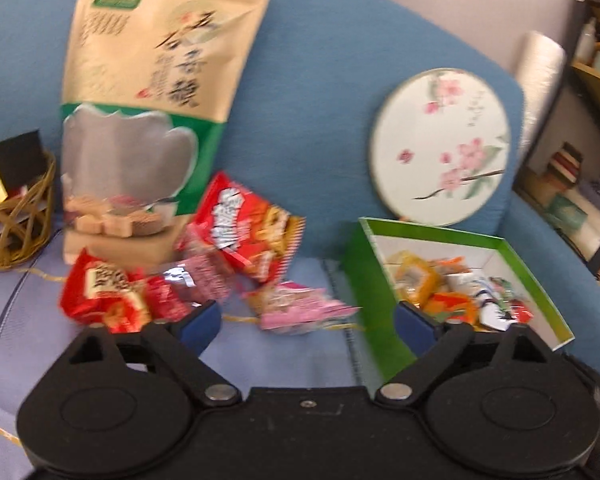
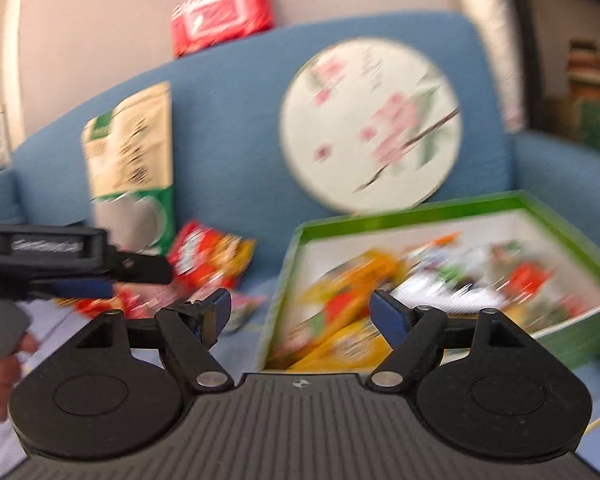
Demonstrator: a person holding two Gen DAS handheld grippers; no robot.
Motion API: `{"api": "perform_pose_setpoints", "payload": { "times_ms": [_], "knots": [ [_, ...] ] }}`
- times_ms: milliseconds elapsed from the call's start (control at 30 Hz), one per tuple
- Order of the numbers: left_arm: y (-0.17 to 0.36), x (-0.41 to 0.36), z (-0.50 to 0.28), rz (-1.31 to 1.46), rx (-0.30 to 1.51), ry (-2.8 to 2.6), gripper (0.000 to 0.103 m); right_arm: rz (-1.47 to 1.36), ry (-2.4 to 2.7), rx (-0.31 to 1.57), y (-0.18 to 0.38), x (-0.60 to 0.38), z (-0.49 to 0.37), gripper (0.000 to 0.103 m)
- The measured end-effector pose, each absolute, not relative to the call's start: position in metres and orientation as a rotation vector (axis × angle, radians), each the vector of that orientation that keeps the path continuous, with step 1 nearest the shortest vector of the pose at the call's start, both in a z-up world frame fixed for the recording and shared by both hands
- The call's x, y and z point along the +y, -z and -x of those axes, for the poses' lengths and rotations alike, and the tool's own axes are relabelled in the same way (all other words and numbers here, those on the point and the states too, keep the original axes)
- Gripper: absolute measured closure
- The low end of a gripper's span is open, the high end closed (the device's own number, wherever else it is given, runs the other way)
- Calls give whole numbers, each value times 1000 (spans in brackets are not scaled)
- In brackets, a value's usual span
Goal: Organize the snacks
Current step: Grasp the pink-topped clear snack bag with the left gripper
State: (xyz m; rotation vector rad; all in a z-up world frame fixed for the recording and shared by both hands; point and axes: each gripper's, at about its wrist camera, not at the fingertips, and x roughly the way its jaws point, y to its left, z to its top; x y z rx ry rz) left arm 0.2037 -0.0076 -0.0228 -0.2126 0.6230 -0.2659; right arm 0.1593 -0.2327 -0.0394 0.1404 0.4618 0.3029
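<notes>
Loose red snack packets [image 1: 240, 232] and a pink packet [image 1: 300, 308] lie on the blue sofa seat in front of a tall tan and green pouch [image 1: 156, 92]. A green box [image 1: 532, 264] holding several small snacks stands to their right. My left gripper [image 1: 308, 320] is open just short of the pink packet, with nothing between its fingers. In the right wrist view my right gripper [image 2: 300, 312] is open over the near left corner of the green box [image 2: 560, 316], holding nothing. The left gripper [image 2: 100, 268] shows at that view's left edge, above the red packets [image 2: 208, 256].
A wicker basket [image 1: 16, 216] with dark and yellow items stands at the far left of the seat. A round fan painted with pink blossoms [image 1: 440, 148] leans on the sofa back. A red pack [image 2: 220, 16] rests on top of the backrest. Shelves stand to the right.
</notes>
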Motion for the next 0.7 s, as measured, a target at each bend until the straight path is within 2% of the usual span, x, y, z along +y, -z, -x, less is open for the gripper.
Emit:
{"api": "perform_pose_setpoints", "payload": {
  "times_ms": [367,433,467,500,567,700],
  "knots": [
    [48,-19,-279,306,735,224,0,-78,-328,471,40,-220,-158,0],
    [59,-20,-289,317,775,212,31,-70,-339,477,42,-220,-160,0],
    [66,-21,-292,318,804,230,80,-68,-344,483,43,-220,-161,0],
    [71,-20,-291,326,820,260,92,-70,-351,493,43,-221,-162,0],
    [73,-19,-278,303,814,302,103,-77,-361,502,42,-222,-162,0],
    [81,-7,-232,266,830,357,103,-60,-426,526,38,-216,-157,0]
  ]
}}
